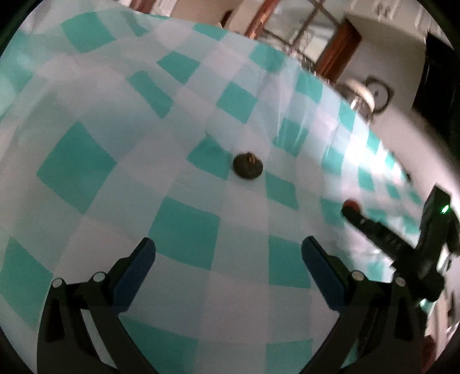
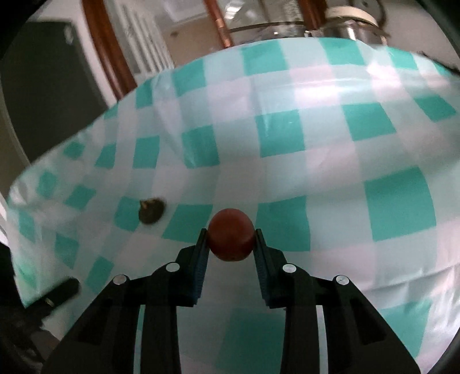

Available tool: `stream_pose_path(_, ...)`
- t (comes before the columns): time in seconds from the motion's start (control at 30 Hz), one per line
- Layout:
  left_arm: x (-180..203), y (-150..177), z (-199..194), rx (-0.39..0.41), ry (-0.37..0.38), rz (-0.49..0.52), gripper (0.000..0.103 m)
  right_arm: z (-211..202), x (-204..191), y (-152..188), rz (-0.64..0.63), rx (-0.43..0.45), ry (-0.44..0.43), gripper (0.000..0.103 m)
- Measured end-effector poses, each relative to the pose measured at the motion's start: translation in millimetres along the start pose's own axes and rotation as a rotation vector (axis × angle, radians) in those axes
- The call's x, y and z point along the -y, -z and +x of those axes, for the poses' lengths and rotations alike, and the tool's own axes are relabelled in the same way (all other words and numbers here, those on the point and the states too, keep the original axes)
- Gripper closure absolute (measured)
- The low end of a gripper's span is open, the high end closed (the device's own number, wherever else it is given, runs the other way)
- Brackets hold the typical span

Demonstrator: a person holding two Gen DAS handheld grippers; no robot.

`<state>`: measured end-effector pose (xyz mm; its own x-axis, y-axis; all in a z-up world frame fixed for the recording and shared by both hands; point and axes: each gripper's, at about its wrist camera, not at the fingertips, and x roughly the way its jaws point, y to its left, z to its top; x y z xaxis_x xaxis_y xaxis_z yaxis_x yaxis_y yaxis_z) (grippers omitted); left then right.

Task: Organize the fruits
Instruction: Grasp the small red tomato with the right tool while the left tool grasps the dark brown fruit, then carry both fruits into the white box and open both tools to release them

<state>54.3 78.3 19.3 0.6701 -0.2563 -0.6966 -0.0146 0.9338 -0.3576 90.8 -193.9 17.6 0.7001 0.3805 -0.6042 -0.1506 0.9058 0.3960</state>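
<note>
A small dark brownish-green fruit (image 1: 247, 167) with a short stem lies on the teal-and-white checked tablecloth (image 1: 184, 224), ahead of my left gripper (image 1: 228, 256), which is open and empty above the cloth. The same fruit shows at the left in the right wrist view (image 2: 151, 211). My right gripper (image 2: 231, 244) is shut on a round red fruit (image 2: 231, 238) and holds it between its blue pads above the cloth. The right gripper also shows at the right of the left wrist view (image 1: 349, 211), with the red fruit (image 1: 351, 204) at its tip.
The table's far edge curves across the top of both views. Beyond it stand a shiny metal pot (image 2: 353, 20), wooden window frames (image 1: 339, 49) and a dark panel (image 2: 43, 86). The left gripper's finger (image 2: 61, 290) shows at the lower left of the right wrist view.
</note>
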Motion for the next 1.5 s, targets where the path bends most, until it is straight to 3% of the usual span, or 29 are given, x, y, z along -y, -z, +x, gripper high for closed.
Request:
stream_pose_path(0.07, 13.8, -8.0, 14.9, -0.045, -0.031, 0.075, 0.001, -2.8, 10.4, -2.1, 0.056, 0.0, -0.028, 0.072)
stream_pose_path(0.27, 52.6, -52.7, 73.0, -0.04, -0.178, 0.204, 0.003, -1.2, 6.6, -5.3, 0.062, 0.004, -0.083, 0.071)
stream_pose_path(0.4, 56.1, -72.3, 113.3, -0.12, -0.186, 0.206, 0.021, 1.4, 5.2, -5.5, 0.057, 0.001, -0.092, 0.071)
stream_pose_path(0.47, 61.1, -77.6, 121.6, -0.122, -0.211, 0.233, 0.028, 0.8, 6.0, -5.6, 0.06, 0.004, -0.094, 0.071)
stream_pose_path(0.5, 64.0, -78.0, 123.7, -0.122, -0.232, 0.252, 0.038, 0.7, 5.9, -5.7, 0.06, 0.005, -0.096, 0.071)
stream_pose_path(0.53, 68.8, -75.7, 124.0, -0.117, -0.265, 0.287, 0.061, -1.5, 6.6, -4.3, 0.06, 0.005, -0.096, 0.071)
stream_pose_path(0.67, 83.1, -49.1, 98.0, -0.08, -0.258, 0.348, 0.061, -2.0, 7.0, -4.2, 0.06, 0.007, -0.096, 0.071)
stream_pose_path(0.77, 82.6, -14.2, 47.1, -0.032, -0.149, 0.276, 0.061, -1.5, 6.3, -4.0, 0.056, 0.002, -0.095, 0.071)
stream_pose_path(0.97, 57.4, 40.3, -25.5, 0.09, -0.071, 0.154, 0.061, -1.1, 5.6, -4.1, 0.051, -0.004, -0.096, 0.071)
stream_pose_path(1.17, 52.7, 36.3, -29.4, 0.114, 0.003, 0.095, 0.061, -2.5, 8.9, -4.8, 0.069, 0.011, -0.096, 0.071)
stream_pose_path(1.4, 55.3, 29.5, -38.1, 0.16, -0.013, 0.091, 0.061, -0.9, 11.4, -5.1, 0.09, 0.005, -0.057, 0.071)
stream_pose_path(1.5, 48.3, 42.0, -58.6, 0.152, -0.04, 0.067, 0.061, -6.3, -1.9, 5.5, 0.054, -0.042, 0.024, 0.071)
